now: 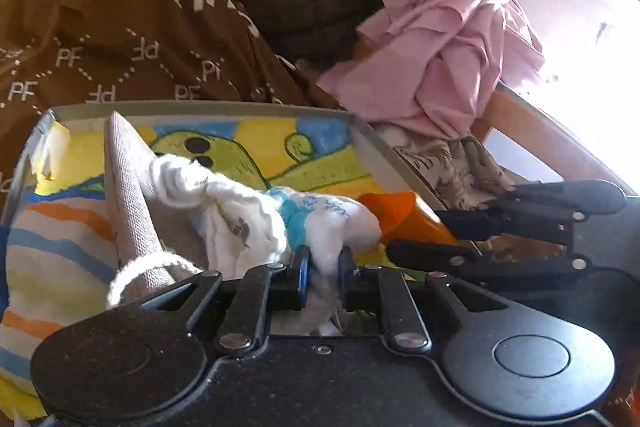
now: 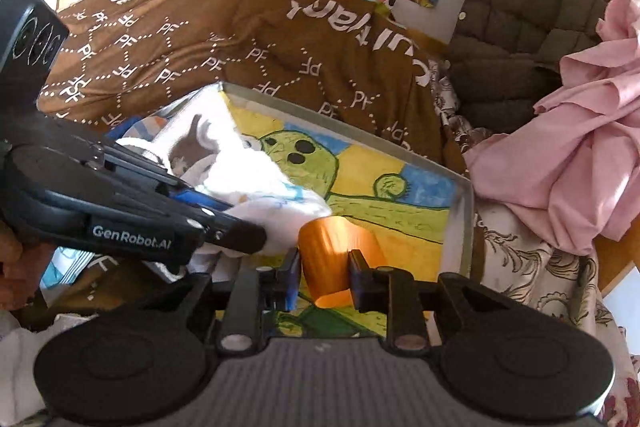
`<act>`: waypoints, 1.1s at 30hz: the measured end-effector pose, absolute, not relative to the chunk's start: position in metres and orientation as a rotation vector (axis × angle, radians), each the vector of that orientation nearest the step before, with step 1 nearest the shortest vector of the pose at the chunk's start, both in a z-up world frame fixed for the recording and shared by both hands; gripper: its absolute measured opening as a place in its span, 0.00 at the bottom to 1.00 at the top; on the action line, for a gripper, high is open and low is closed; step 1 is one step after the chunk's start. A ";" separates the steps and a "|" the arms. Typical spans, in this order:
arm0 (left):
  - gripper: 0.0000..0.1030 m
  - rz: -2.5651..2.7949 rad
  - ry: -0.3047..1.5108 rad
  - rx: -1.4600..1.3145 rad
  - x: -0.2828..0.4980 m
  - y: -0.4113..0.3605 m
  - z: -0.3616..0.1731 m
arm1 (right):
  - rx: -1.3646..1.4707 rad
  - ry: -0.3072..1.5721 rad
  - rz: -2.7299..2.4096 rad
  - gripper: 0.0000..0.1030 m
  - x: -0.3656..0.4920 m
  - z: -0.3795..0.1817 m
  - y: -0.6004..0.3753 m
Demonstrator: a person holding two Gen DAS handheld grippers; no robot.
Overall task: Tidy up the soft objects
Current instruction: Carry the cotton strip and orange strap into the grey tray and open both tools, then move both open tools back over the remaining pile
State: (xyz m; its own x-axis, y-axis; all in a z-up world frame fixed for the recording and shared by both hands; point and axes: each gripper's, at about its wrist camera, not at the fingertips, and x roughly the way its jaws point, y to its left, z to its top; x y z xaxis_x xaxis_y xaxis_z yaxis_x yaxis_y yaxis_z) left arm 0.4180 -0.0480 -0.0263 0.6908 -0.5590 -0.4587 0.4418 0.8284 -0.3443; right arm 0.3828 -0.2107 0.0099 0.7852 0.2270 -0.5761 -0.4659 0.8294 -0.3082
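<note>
A white sock with blue trim lies bunched in a shallow grey tray lined with a green cartoon drawing. My left gripper is shut on the sock's near end. The white sock also shows in the right wrist view, with the left gripper reaching in from the left. My right gripper is shut on an orange roll just right of the sock. That orange roll sits beside the right gripper in the left wrist view. A beige knitted sock stands up at the tray's left.
A brown blanket with white "PF" letters is heaped behind the tray. A crumpled pink cloth lies at the right, a dark quilted jacket behind it. A striped cloth fills the tray's near left. Floral fabric lies underneath.
</note>
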 end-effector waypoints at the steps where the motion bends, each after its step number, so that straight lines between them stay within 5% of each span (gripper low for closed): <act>1: 0.16 -0.567 0.583 -0.213 0.418 -0.047 -0.027 | -0.463 0.555 0.388 0.28 0.383 0.010 -0.209; 20: 0.47 -0.571 0.570 -0.319 0.397 -0.023 -0.019 | -0.417 0.589 0.365 0.47 0.367 0.019 -0.218; 33: 0.81 -0.509 0.390 -0.319 0.344 -0.009 0.018 | -0.331 0.487 0.333 0.85 0.330 0.048 -0.233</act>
